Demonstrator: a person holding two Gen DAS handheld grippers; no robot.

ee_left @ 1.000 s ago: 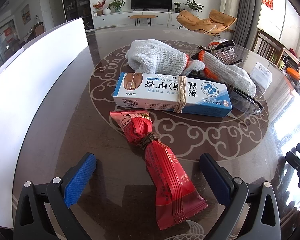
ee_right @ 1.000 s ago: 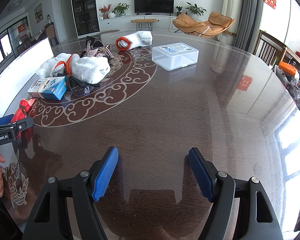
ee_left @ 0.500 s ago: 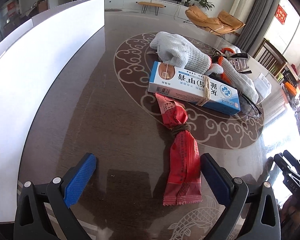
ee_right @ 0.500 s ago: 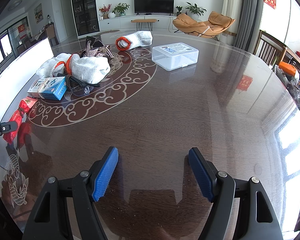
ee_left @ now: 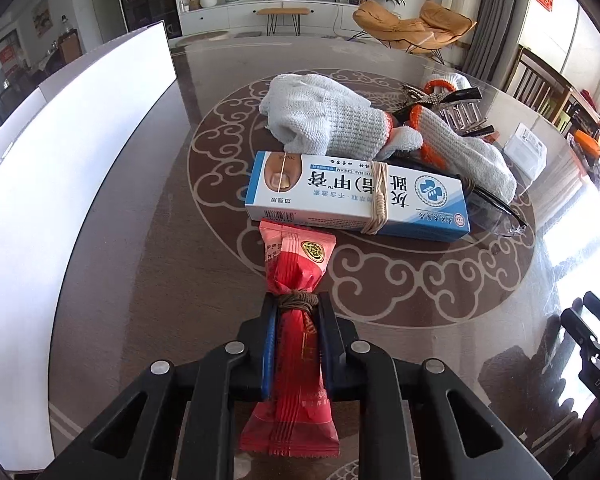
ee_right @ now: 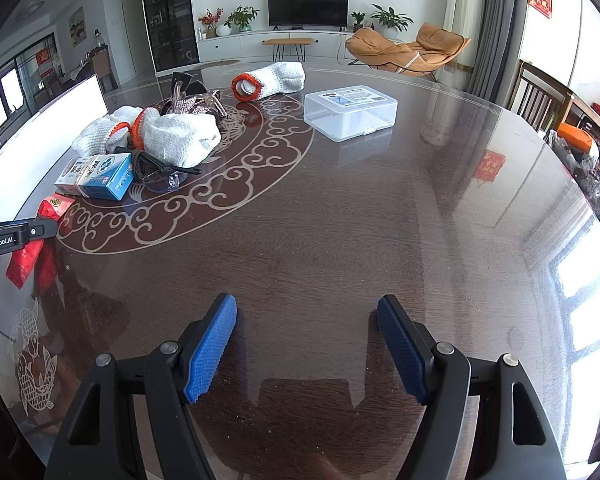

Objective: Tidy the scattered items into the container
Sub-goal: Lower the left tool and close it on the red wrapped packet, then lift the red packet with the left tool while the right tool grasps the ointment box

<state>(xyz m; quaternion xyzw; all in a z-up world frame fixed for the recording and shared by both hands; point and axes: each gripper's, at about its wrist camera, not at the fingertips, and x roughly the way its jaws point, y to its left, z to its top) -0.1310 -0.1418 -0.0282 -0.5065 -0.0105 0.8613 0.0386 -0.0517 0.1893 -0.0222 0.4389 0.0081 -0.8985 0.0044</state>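
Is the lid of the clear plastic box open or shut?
Shut: the lid lies flat on the clear plastic box, with its front clasp down.

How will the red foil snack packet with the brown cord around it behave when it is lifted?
The red foil snack packet, clamped in the left gripper, will probably droop at its crimped ends. It looks thin, so likely light. The glossy foil may slip, though the brown cord could catch against the pads.
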